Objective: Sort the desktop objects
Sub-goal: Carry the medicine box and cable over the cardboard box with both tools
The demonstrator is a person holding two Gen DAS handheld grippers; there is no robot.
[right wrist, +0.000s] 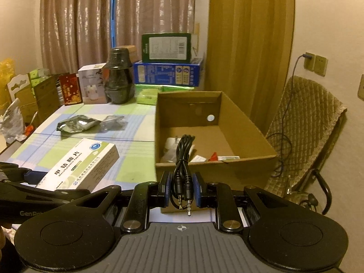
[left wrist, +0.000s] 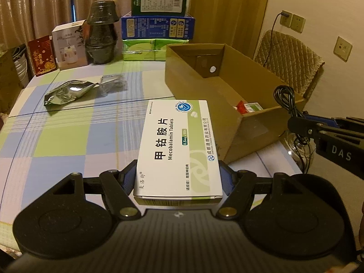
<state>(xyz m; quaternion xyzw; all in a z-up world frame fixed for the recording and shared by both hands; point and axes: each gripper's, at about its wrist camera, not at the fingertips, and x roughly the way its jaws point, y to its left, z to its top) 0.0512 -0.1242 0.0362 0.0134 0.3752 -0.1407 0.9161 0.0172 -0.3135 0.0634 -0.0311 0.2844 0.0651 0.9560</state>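
Observation:
My left gripper (left wrist: 178,177) is shut on a white and green medicine box (left wrist: 178,147) and holds it flat above the checked tablecloth, left of the open cardboard box (left wrist: 204,84). The medicine box also shows in the right wrist view (right wrist: 84,163). My right gripper (right wrist: 182,187) is shut on a coiled black audio cable (right wrist: 183,157), plugs pointing toward the camera, just in front of the cardboard box's near wall (right wrist: 227,173). The right gripper and cable show at the right of the left wrist view (left wrist: 291,107). Small items lie inside the cardboard box.
A silver foil pouch (left wrist: 66,92) and a clear plastic bag (left wrist: 112,83) lie on the table's far side. Stacked boxes (left wrist: 158,25), a black wrapped stack of bowls (left wrist: 101,34) and a white carton (left wrist: 69,45) stand along the back edge. A quilted chair (right wrist: 307,125) stands right.

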